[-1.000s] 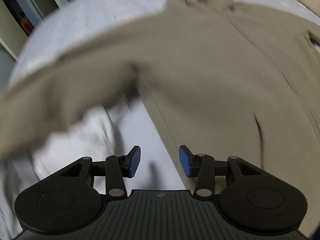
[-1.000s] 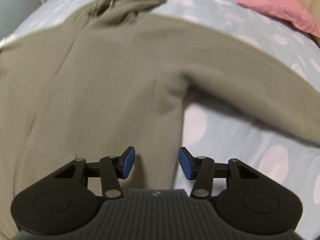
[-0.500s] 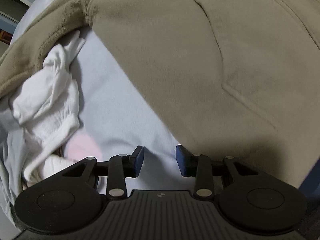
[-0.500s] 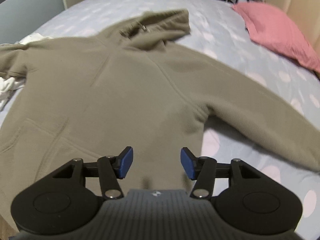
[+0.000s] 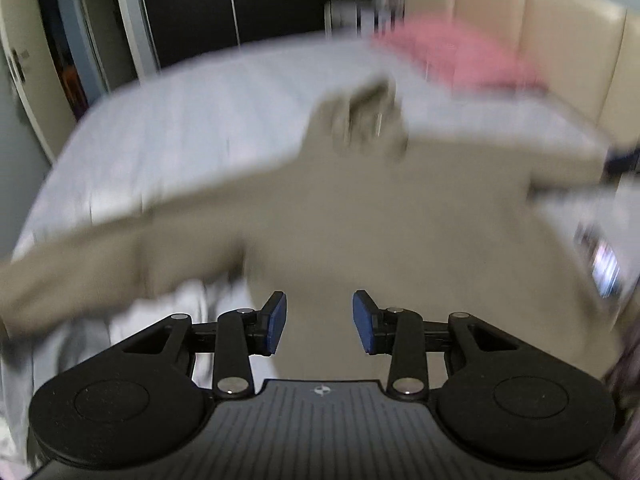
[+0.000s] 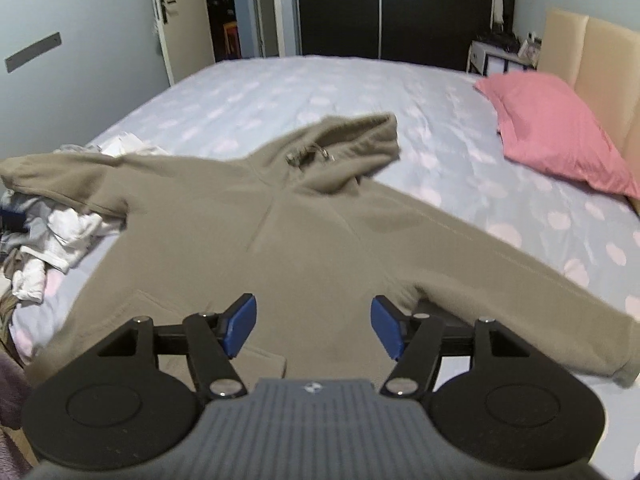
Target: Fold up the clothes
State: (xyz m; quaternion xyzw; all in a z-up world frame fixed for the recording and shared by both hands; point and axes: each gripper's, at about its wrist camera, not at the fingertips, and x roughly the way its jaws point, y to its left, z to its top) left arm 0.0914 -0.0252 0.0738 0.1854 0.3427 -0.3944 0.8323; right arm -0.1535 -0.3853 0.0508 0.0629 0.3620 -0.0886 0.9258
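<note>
An olive-tan hoodie [image 6: 320,236] lies spread flat, front up, on the bed, hood [image 6: 352,140] toward the far side and both sleeves stretched out. It also shows, blurred, in the left wrist view [image 5: 380,232]. My right gripper [image 6: 313,328] is open and empty, above the hoodie's lower body near the front pocket. My left gripper [image 5: 318,323] is open and empty, above the hoodie's lower left side.
The bed [image 6: 312,80] has a pale blue sheet with pink dots. A pile of white and grey clothes [image 6: 52,232] lies under the hoodie's left sleeve. A pink pillow [image 6: 560,140] lies at the right by the beige headboard [image 6: 600,64]. Dark wardrobes stand behind.
Both grippers have pulled back and tilted up from close over the hoodie, so the whole garment and room show. The right jaws have opened wider. The hoodie has not moved.
</note>
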